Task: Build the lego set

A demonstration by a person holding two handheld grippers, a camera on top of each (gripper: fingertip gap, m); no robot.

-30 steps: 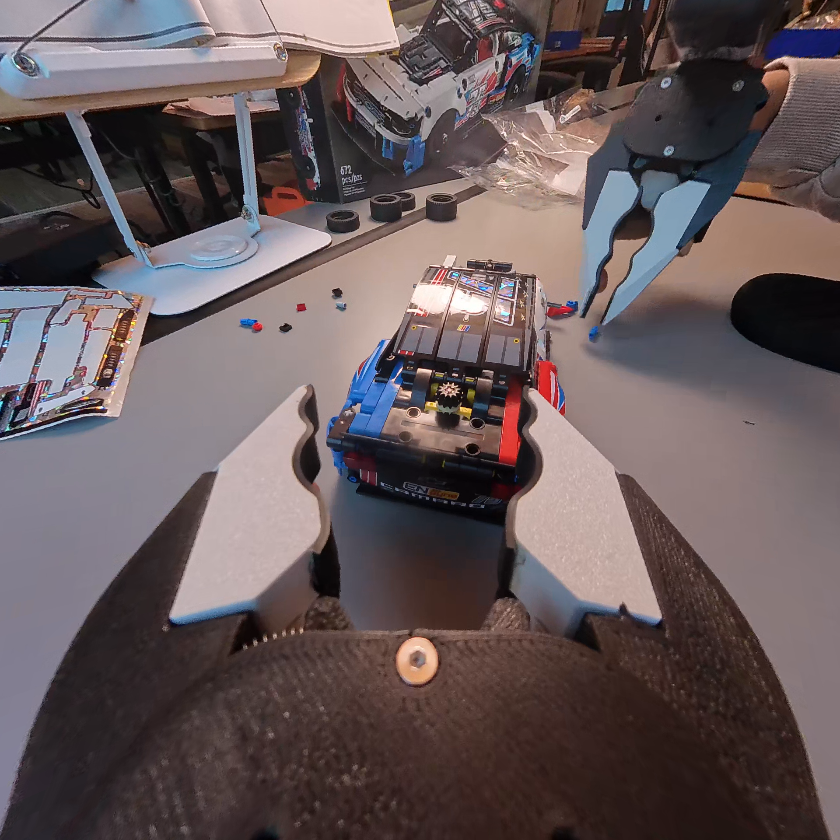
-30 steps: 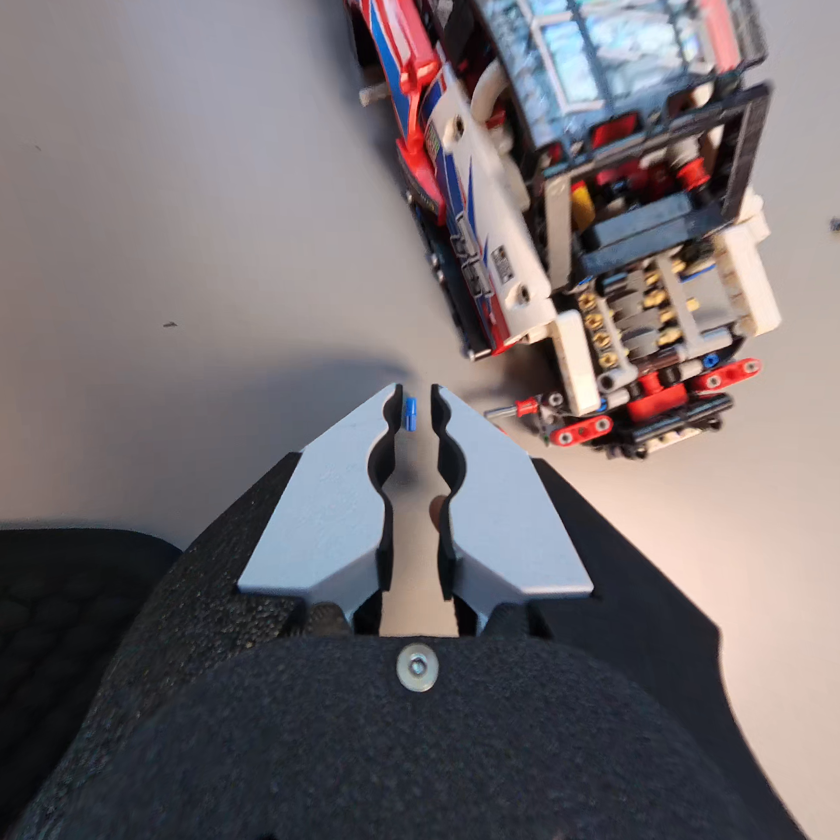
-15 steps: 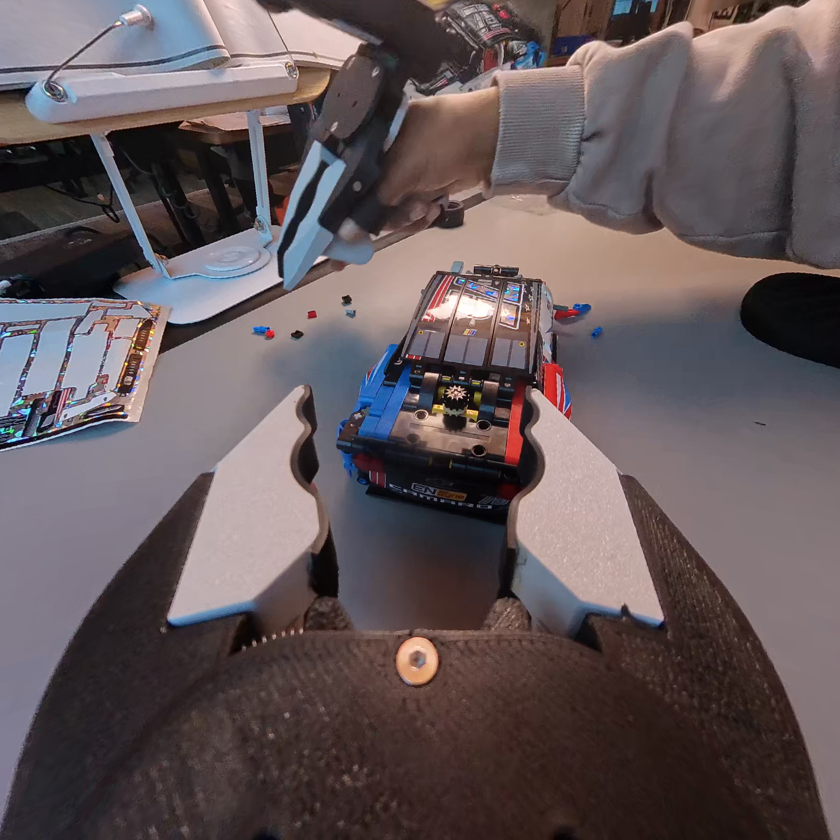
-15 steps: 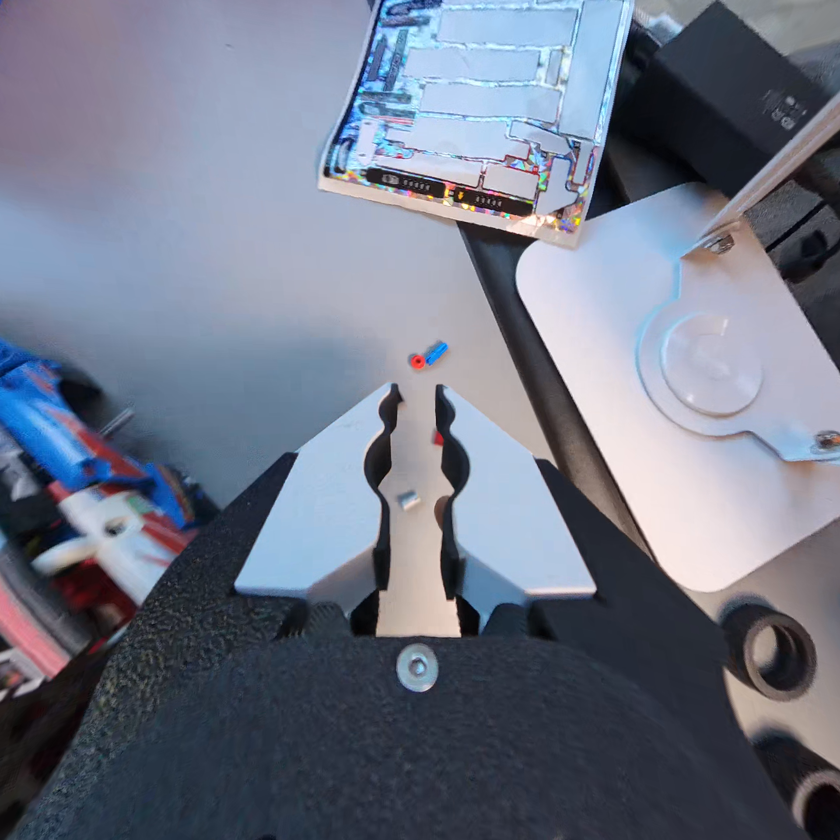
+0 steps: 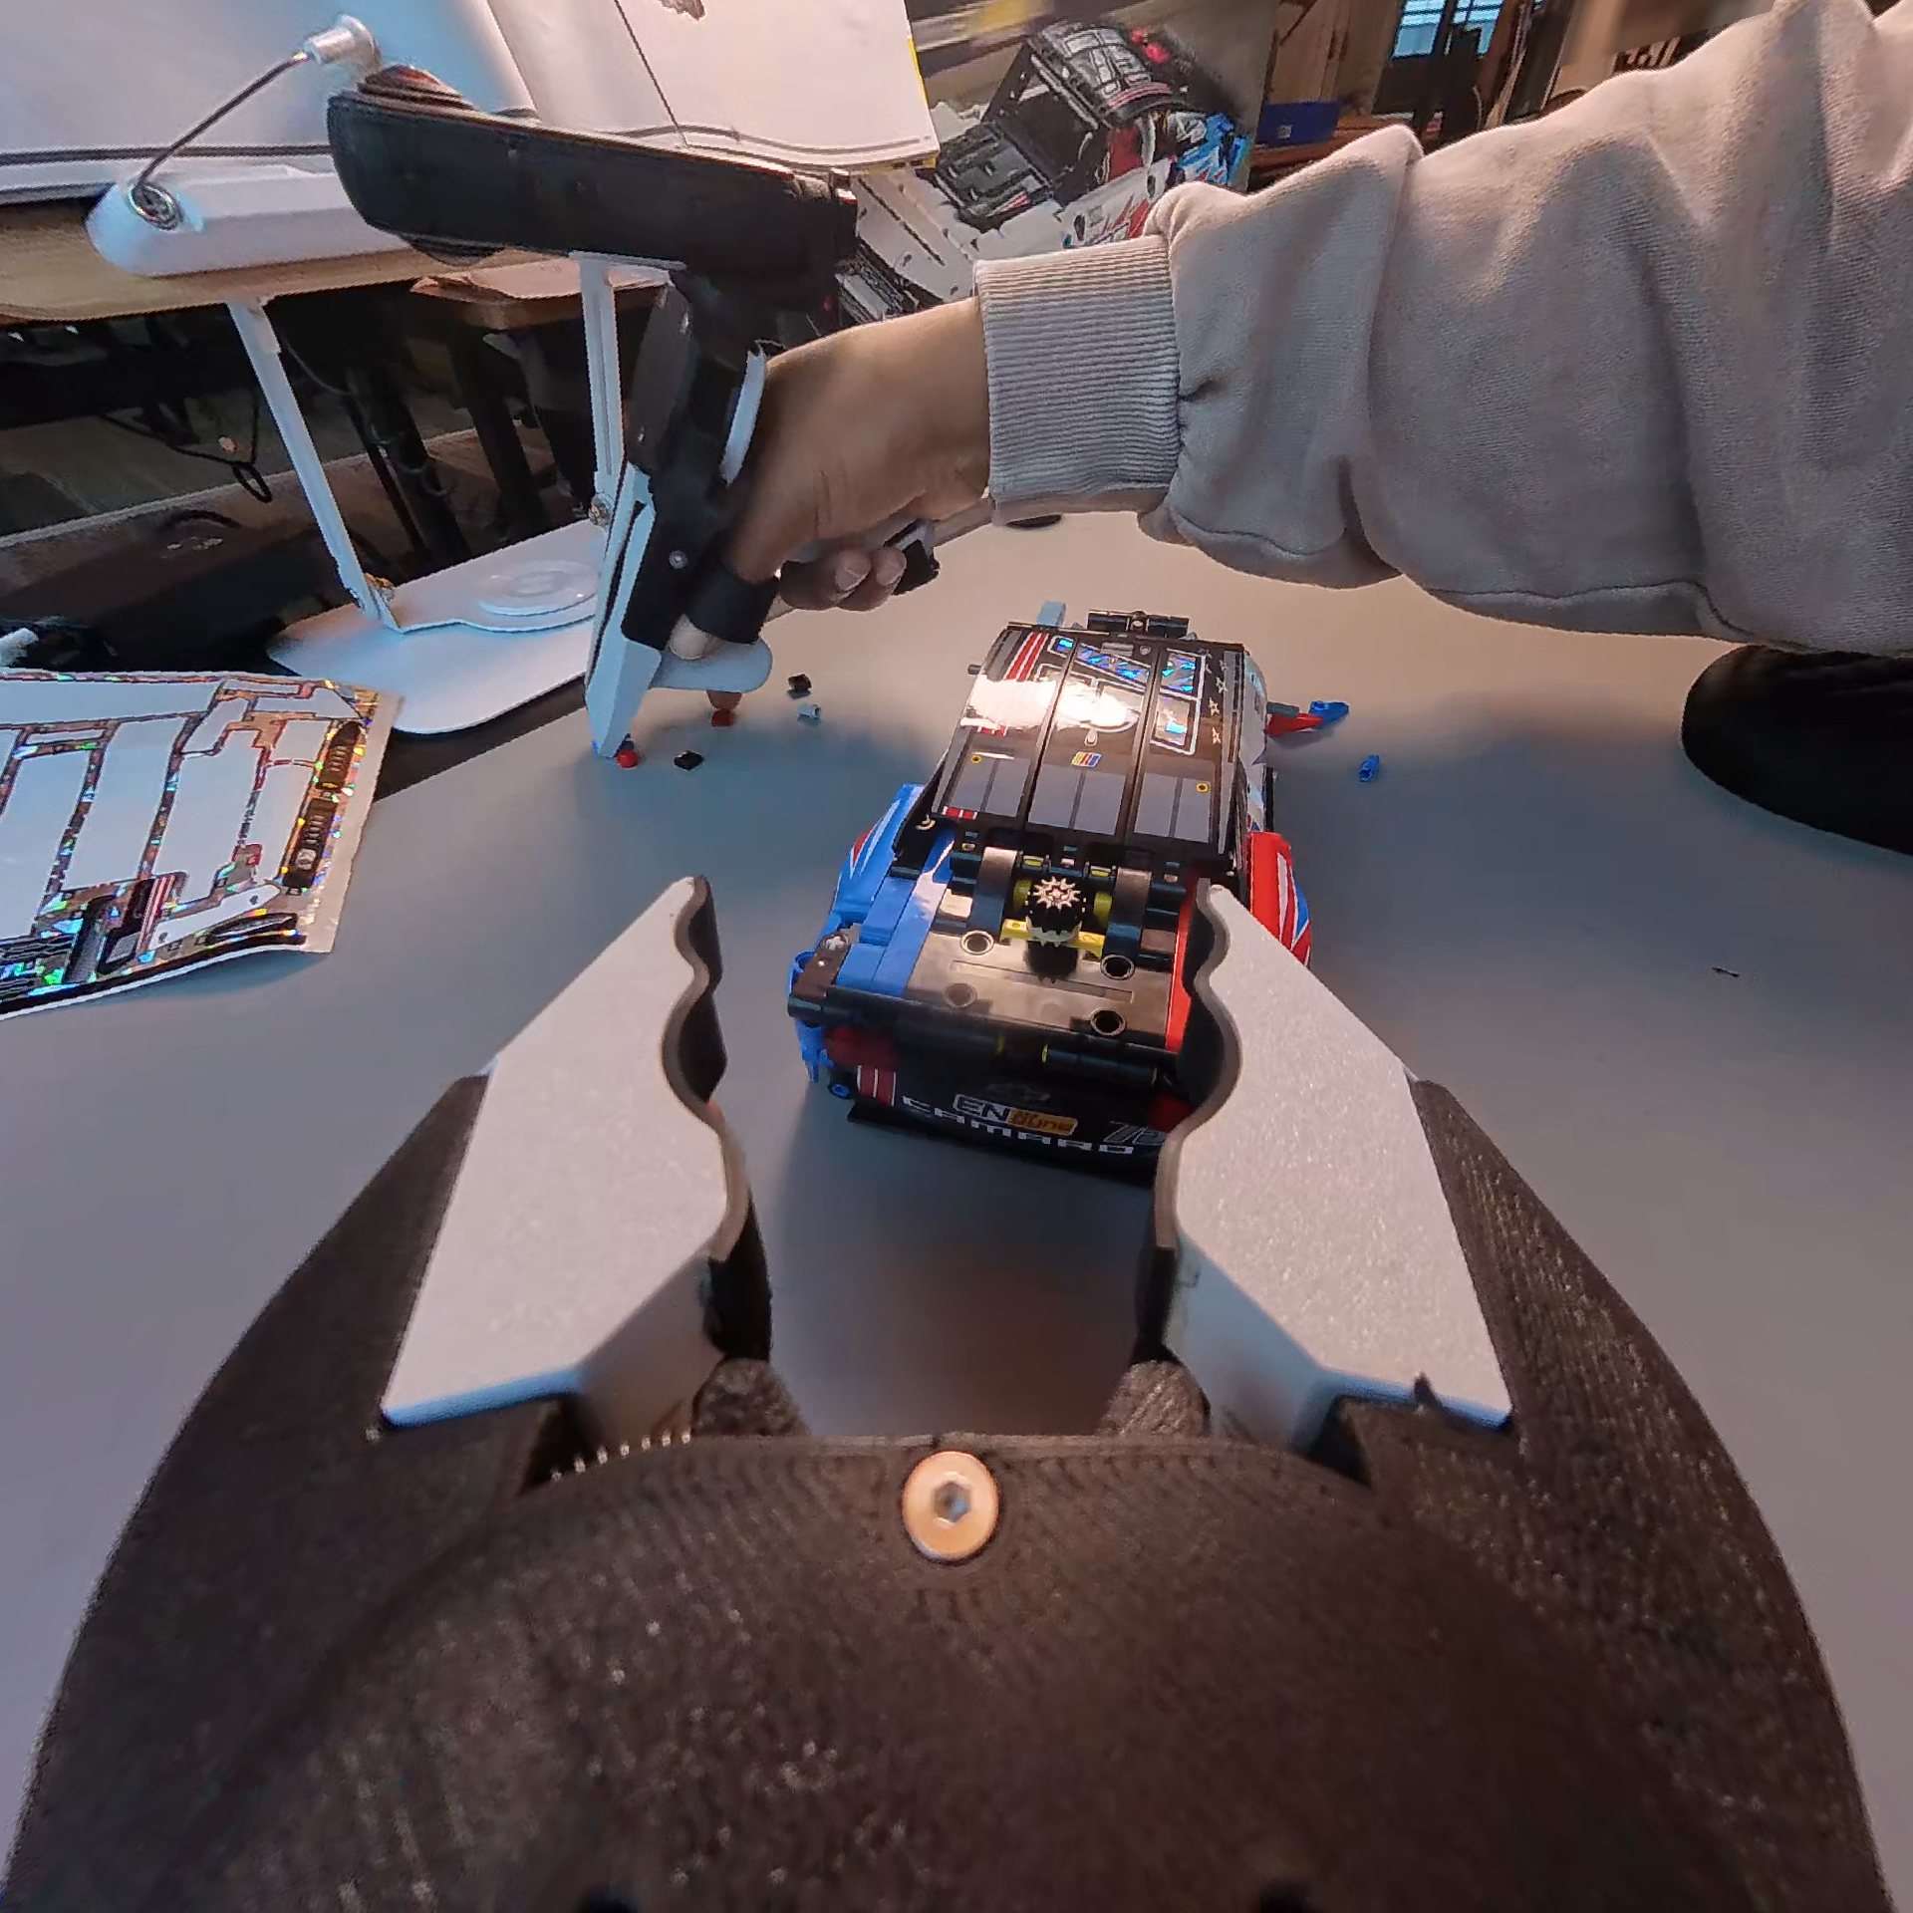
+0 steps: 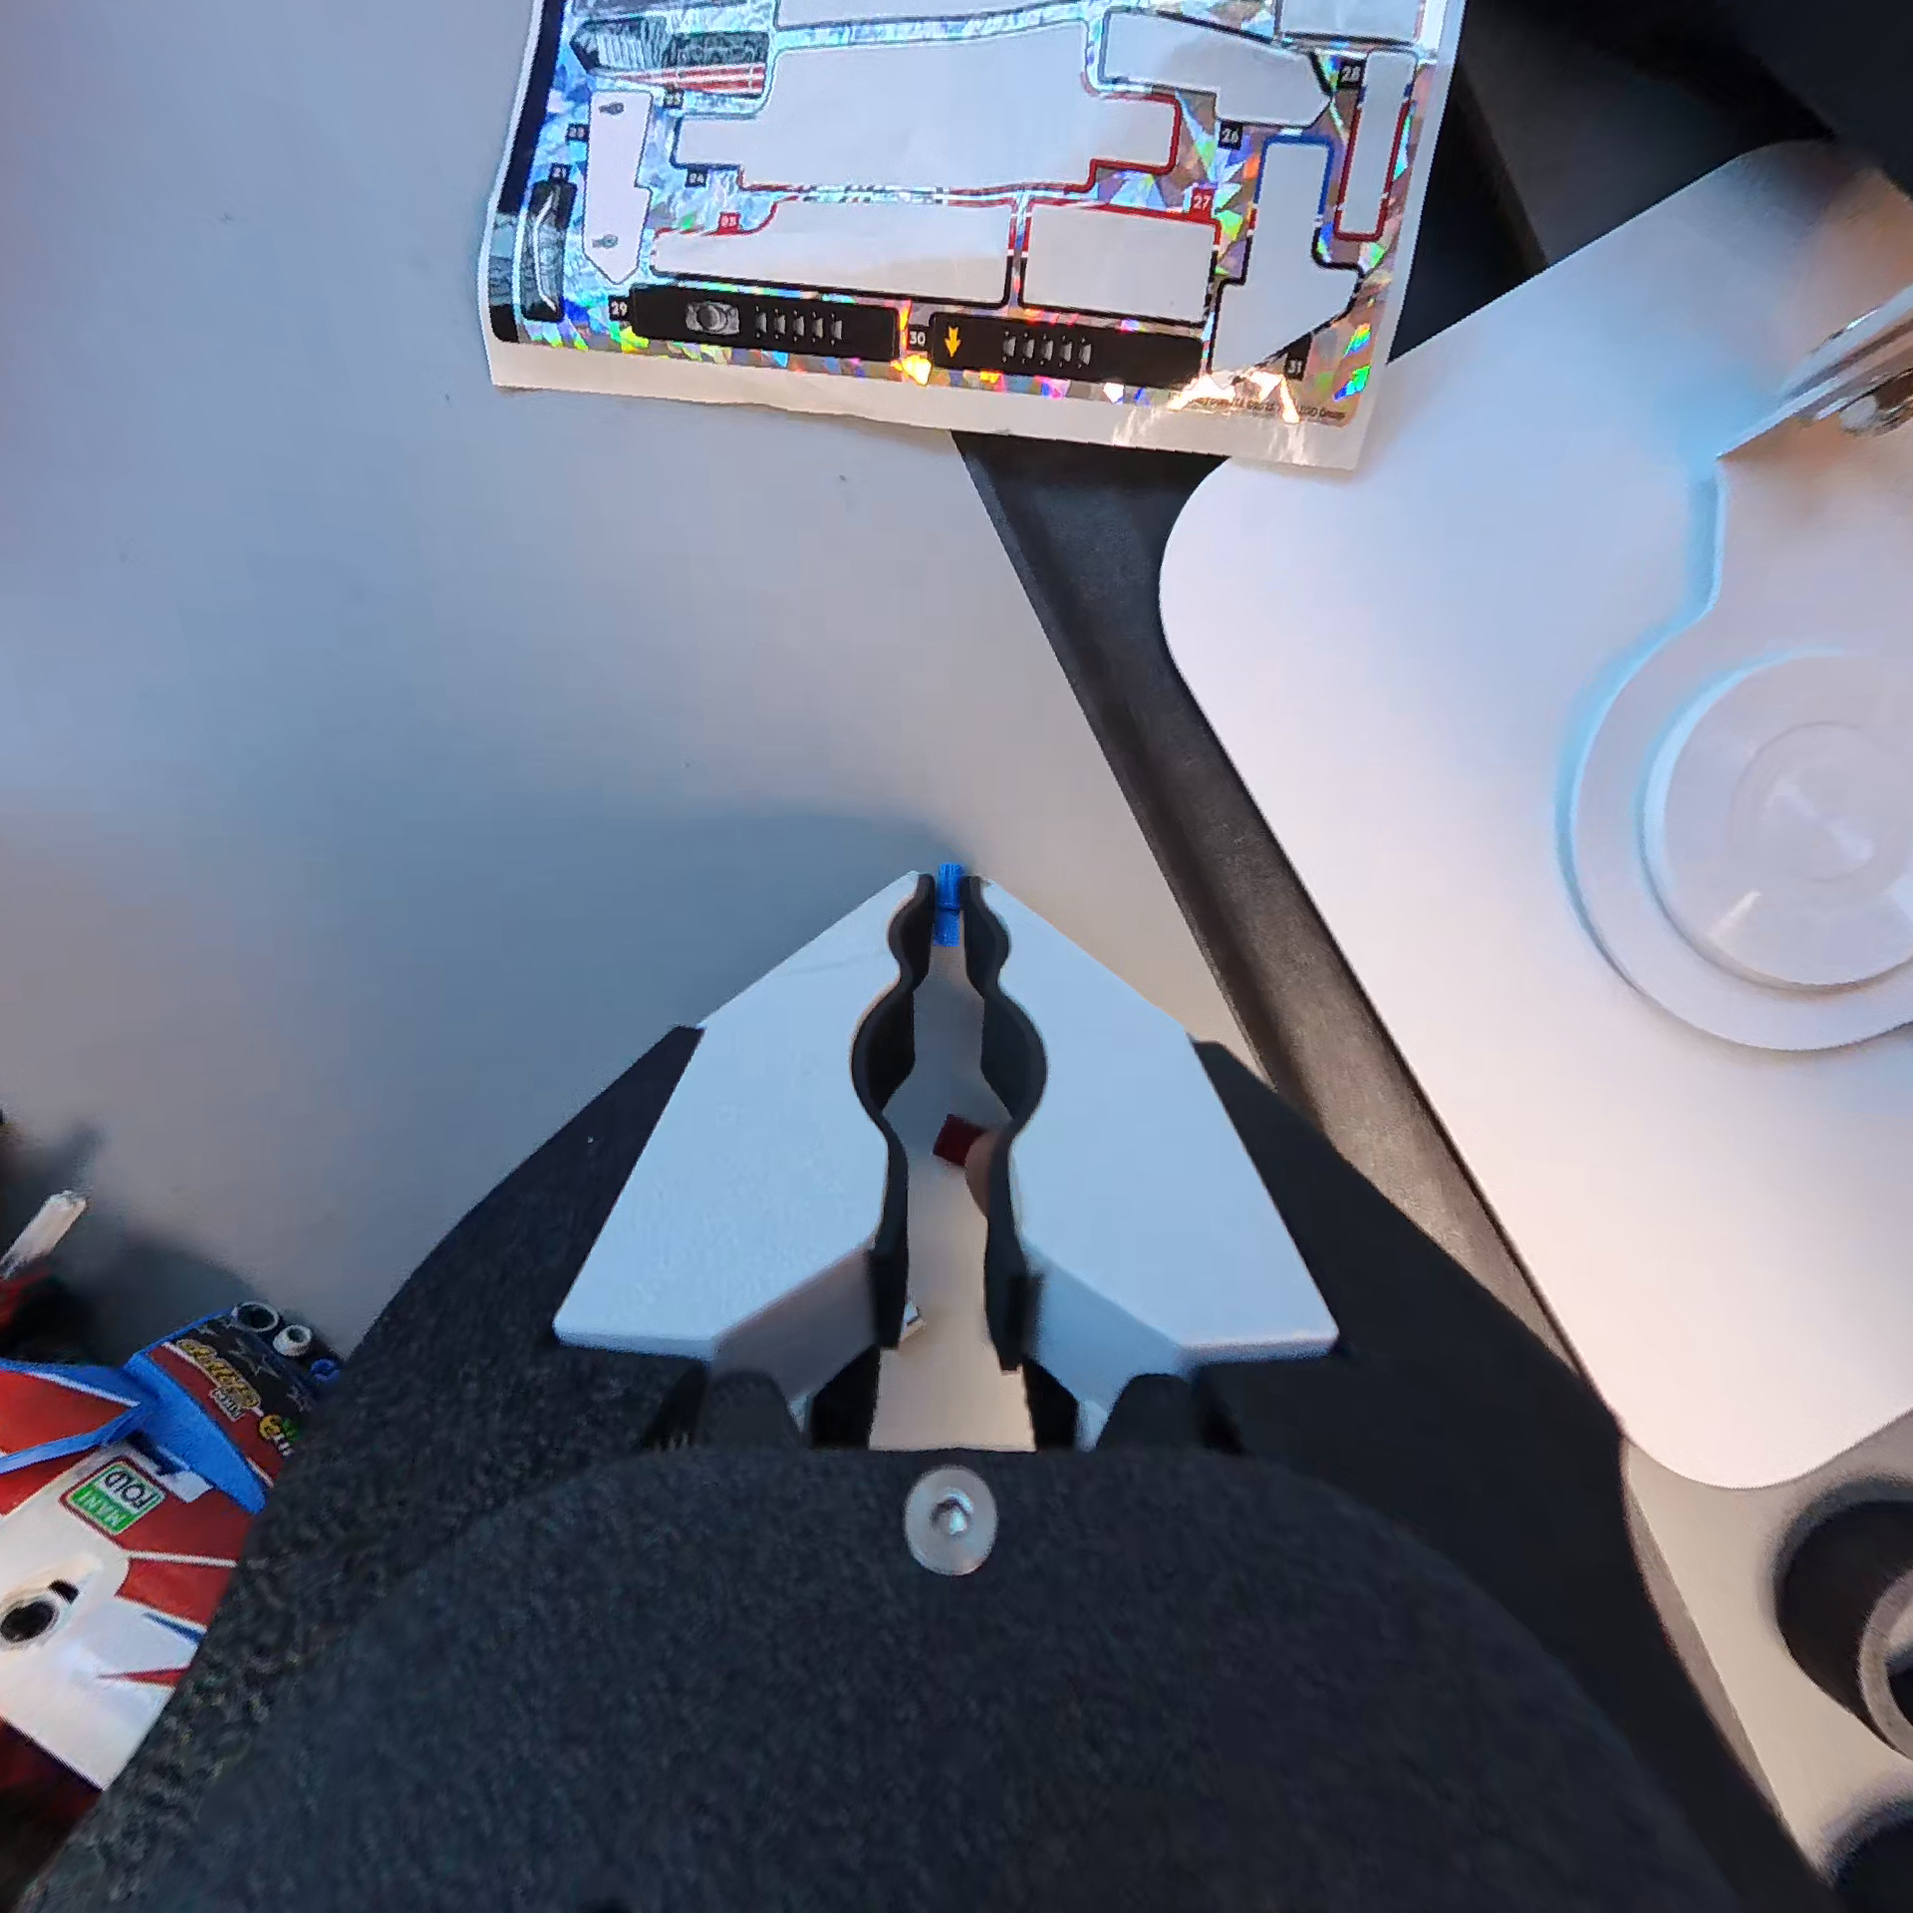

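The lego race car [image 5: 1087, 787] stands on the grey table, its rear end towards me. My left gripper [image 5: 950, 911] is open, with the car's rear between its fingertips. My right gripper [image 6: 944, 901] is down at the table left of the car, tips closed on a small blue pin [image 6: 947, 911]. In the left wrist view the right gripper [image 5: 611, 740] stands upright among several small loose pieces [image 5: 688, 761], with a red one [image 5: 624, 759] at its tip. A red piece [image 6: 954, 1139] lies under its fingers. The car's corner [image 6: 124, 1449] shows at lower left.
A holographic sticker sheet [image 5: 155, 828] lies at the left, also in the right wrist view [image 6: 932, 207]. A white lamp base [image 6: 1553, 828] sits beside the pieces. Another blue pin [image 5: 1369, 766] lies right of the car. A black pad [image 5: 1801, 745] is at the far right. A tyre [image 6: 1853, 1615] sits near the base. Some 25 cm of space lies between my two pairs of fingers. The red piece [image 6: 954, 1139] is closer to my right gripper, around 5 cm from its tips; the left tips are 20 cm off. The left camera catches it too, in the left wrist view [image 5: 724, 717].
My right gripper swung from the car's right side across to the loose pieces on the left, came down to the table and closed on a blue pin. The left gripper stayed put.
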